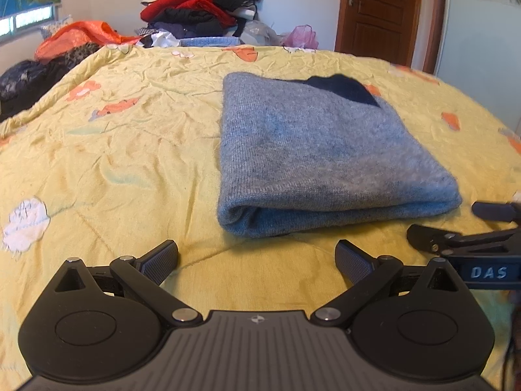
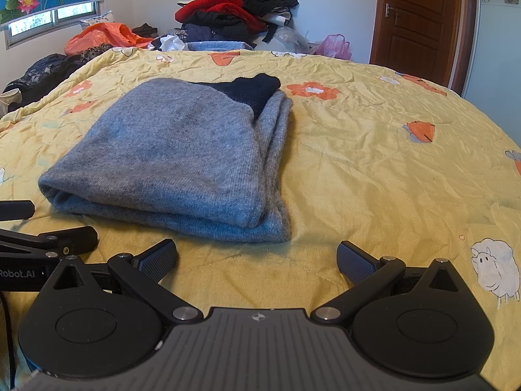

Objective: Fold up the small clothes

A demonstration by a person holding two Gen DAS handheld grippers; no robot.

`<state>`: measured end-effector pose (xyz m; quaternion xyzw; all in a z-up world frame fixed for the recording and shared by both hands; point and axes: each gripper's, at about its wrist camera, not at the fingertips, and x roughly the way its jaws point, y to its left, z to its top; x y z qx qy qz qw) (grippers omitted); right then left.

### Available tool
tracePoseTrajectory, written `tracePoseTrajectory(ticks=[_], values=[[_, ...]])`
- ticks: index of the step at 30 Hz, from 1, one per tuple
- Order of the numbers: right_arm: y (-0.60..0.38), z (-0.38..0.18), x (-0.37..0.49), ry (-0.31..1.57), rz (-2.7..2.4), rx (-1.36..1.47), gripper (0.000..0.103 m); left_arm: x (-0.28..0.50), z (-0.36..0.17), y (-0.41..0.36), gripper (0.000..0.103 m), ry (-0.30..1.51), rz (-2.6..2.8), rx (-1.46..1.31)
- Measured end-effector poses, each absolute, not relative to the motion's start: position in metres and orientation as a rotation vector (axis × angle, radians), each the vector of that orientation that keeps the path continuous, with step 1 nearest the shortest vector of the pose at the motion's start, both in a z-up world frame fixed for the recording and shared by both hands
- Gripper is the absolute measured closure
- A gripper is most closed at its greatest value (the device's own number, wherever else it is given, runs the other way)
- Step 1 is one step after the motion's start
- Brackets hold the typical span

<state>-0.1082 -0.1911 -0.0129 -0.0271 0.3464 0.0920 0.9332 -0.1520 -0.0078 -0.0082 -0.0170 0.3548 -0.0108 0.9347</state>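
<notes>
Here both tongs, left tongs [image 1: 257,260] and right tongs [image 2: 257,260], gape wide apart, holding nothing, low over the yellow bedspread [image 1: 130,163]. Just beyond lies the folded grey sweater [image 1: 319,156], dark collar at its far end. Farther back, a clothes pile [image 1: 202,9].

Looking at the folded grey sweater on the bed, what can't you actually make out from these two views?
- Grey sweater, both views: sleeves and inner layers hidden by the fold.
- Dark blue part: mostly tucked under grey knit.
- Right gripper, left view: cut off by the frame edge.
- Clothes pile: single garments indistinct.
</notes>
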Motion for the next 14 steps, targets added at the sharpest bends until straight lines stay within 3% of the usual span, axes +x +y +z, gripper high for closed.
tracePoseTrajectory(ticks=[7,14], values=[[-0.191,-0.013,-0.109,0.708,0.188,-0.055,0.000,-0.190,0.015,-0.014,0.000,0.541,0.052,0.002],[-0.191,-0.013,-0.109,0.706,0.189,-0.055,0.000,-0.197,0.024,-0.026,0.000,0.526,0.070,0.118]])
